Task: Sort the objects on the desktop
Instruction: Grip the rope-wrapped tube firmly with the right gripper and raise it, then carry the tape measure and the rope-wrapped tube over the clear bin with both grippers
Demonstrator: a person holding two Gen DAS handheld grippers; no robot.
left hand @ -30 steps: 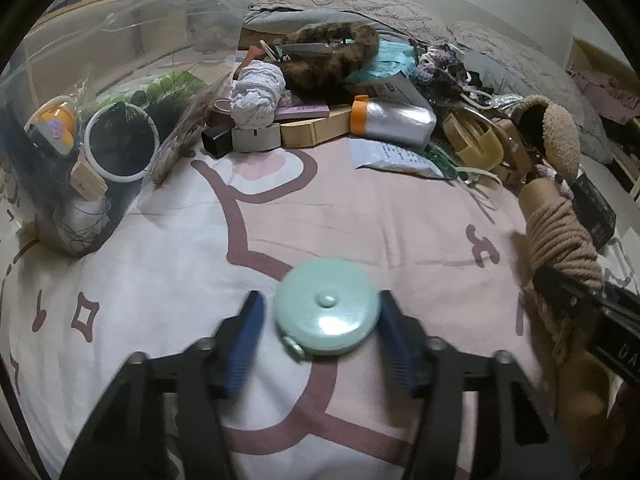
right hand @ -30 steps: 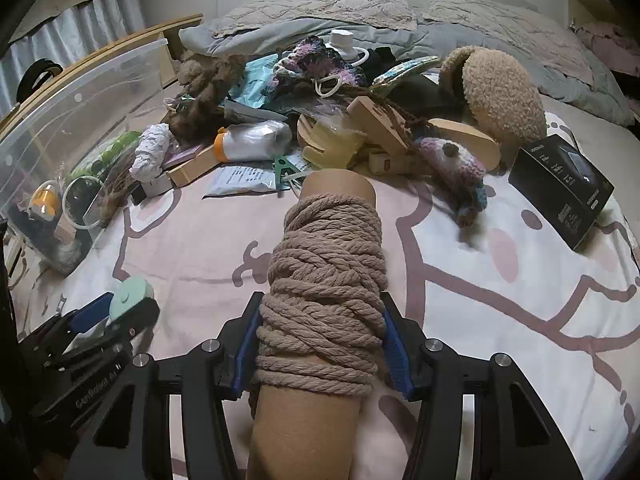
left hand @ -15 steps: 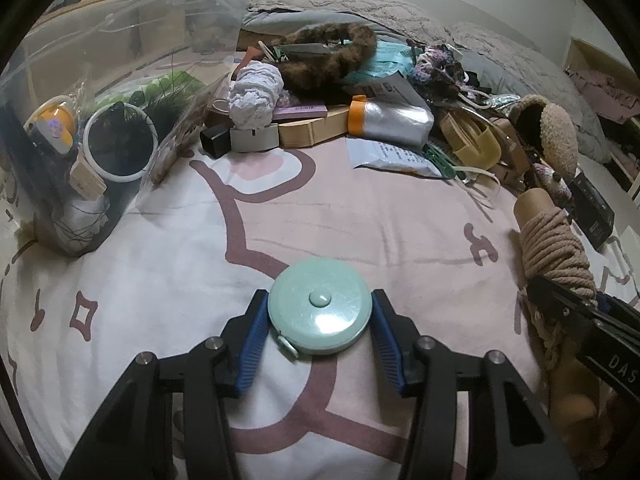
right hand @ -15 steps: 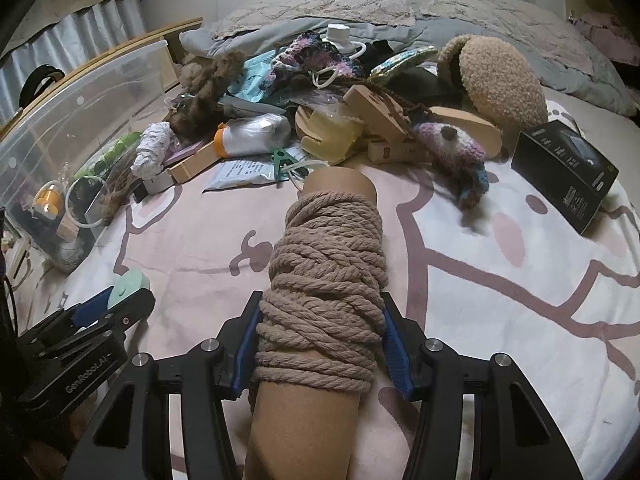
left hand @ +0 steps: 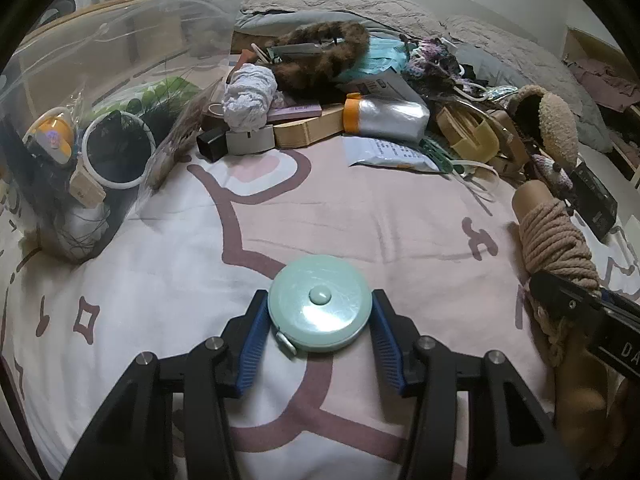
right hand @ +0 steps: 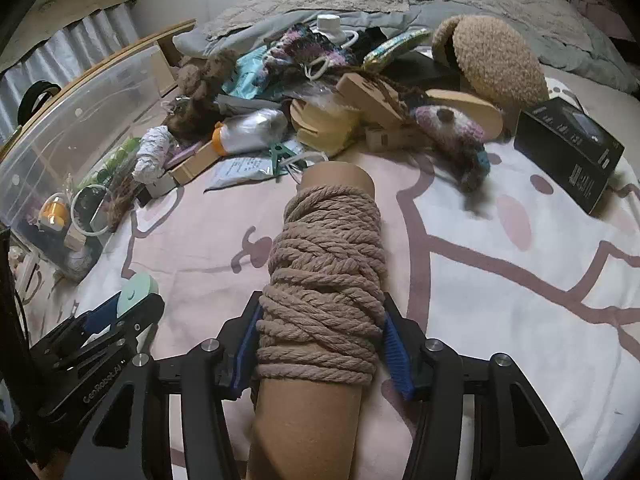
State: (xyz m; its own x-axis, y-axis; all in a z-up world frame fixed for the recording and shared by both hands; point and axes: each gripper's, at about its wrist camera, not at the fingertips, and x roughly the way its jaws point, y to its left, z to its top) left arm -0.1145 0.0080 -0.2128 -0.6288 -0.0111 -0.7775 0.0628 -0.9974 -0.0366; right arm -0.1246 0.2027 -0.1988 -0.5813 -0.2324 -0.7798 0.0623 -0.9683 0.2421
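My left gripper [left hand: 319, 322] is shut on a round mint-green tape measure [left hand: 319, 307], just above the pink-patterned bedsheet [left hand: 360, 224]. It shows from the side in the right wrist view [right hand: 134, 294]. My right gripper [right hand: 320, 330] is shut on a cardboard tube wound with tan rope [right hand: 326, 264], held lengthwise between the blue pads. The tube also shows at the right of the left wrist view [left hand: 556, 240]. A clear plastic storage bin [left hand: 80, 92] with several items inside stands at the left.
A pile of mixed objects lies at the back: a white cloth bundle [left hand: 249, 96], a silver pouch with an orange cap [left hand: 386, 117], a brown furry piece [left hand: 320, 60], wooden boxes [left hand: 308, 130], a fleece slipper [right hand: 492, 58]. A black box [right hand: 568, 152] lies right.
My left gripper's jaws closed in onto the tape measure and lifted it slightly. The right gripper kept its hold on the rope tube and shifted a little.
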